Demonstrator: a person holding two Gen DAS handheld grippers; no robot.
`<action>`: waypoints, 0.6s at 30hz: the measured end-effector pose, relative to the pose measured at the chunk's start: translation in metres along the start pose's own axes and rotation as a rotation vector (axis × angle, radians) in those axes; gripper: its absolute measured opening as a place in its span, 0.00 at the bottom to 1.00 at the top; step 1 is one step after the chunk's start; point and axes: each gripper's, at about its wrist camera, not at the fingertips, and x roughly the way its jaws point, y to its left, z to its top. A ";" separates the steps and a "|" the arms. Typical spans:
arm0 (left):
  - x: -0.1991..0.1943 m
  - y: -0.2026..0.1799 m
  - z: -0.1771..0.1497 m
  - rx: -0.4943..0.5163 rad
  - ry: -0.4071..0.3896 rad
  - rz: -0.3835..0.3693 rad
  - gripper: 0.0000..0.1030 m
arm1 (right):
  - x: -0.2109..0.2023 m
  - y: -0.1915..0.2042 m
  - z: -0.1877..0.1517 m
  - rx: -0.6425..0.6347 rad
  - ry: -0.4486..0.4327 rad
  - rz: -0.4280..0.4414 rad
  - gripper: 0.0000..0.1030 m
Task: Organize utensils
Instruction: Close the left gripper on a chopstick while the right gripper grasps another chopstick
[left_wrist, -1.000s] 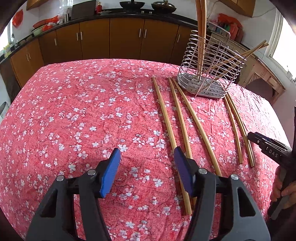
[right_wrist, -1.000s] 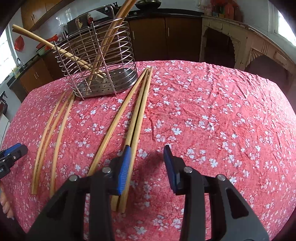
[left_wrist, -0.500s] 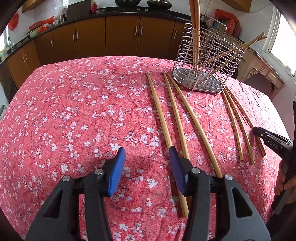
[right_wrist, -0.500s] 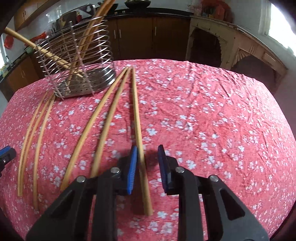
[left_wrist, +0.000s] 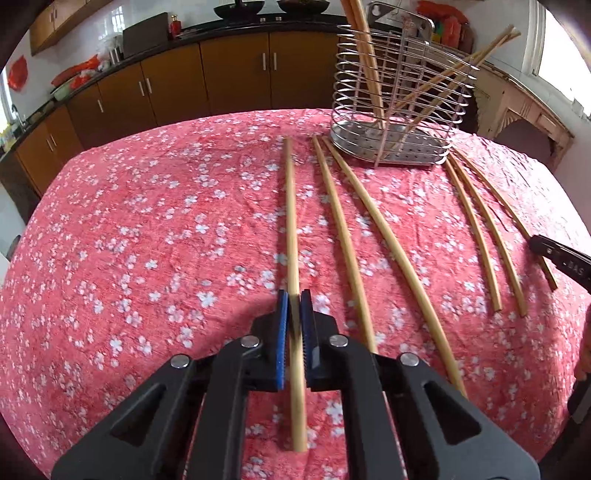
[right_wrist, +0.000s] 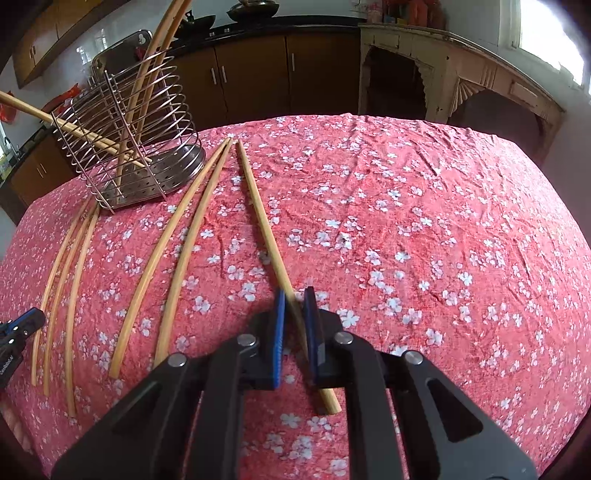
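Left wrist view: the left gripper has just clamped its fingers on a chopstick lying on the surface — the right gripper likewise gripped another chopstick; next probably the wire holder.

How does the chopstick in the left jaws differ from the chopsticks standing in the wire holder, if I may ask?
The gripped chopstick lies flat on the tablecloth; the holder chopsticks stand leaning. The left gripper is shut on the first; nothing touches the others. Both are pale wooden sticks.
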 end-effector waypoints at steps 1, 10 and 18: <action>0.002 0.002 0.003 -0.009 0.002 0.005 0.07 | 0.000 -0.001 0.000 0.013 -0.001 0.000 0.10; 0.015 0.036 0.019 -0.063 0.007 0.019 0.07 | -0.003 -0.011 -0.005 0.084 0.008 0.059 0.09; -0.001 0.037 -0.010 -0.031 -0.008 -0.064 0.08 | -0.018 -0.005 -0.024 0.002 0.003 0.068 0.12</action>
